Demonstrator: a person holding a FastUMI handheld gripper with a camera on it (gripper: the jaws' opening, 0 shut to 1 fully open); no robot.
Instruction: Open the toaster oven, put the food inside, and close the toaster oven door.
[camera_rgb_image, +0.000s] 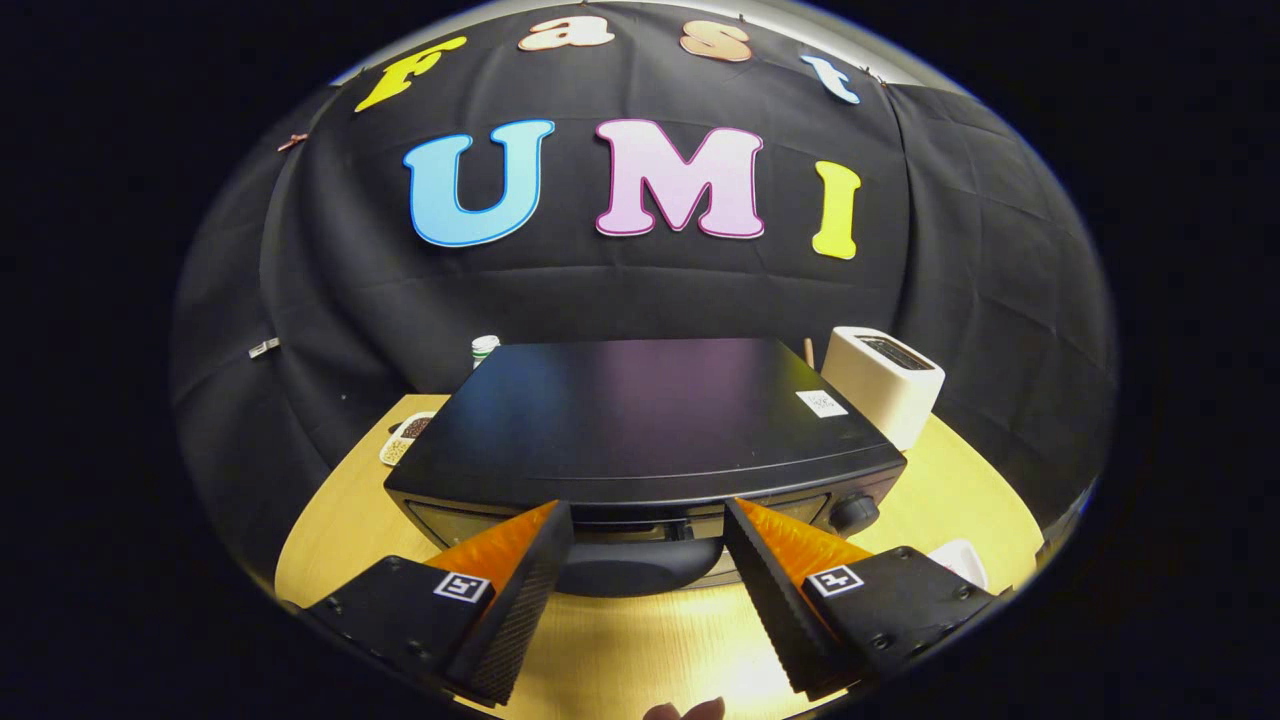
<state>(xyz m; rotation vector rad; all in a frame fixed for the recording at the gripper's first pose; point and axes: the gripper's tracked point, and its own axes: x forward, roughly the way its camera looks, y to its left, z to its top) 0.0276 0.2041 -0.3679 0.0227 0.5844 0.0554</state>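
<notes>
A black toaster oven (640, 415) stands on the wooden table (330, 540), seen from above its flat top. Its door is closed, and the dark curved handle (640, 566) juts out along the front. My gripper (648, 522) is open, one finger on each side of the handle's middle, with the tips level with the top of the door. Neither finger presses on the handle. A round knob (853, 513) sits on the oven's front right corner, just beyond my right finger.
A white slot toaster (885, 378) stands behind the oven on the right. At the back left are a small white bottle (484, 349) and a dish of dark bits (405, 437). A white object (955, 560) lies by my right finger.
</notes>
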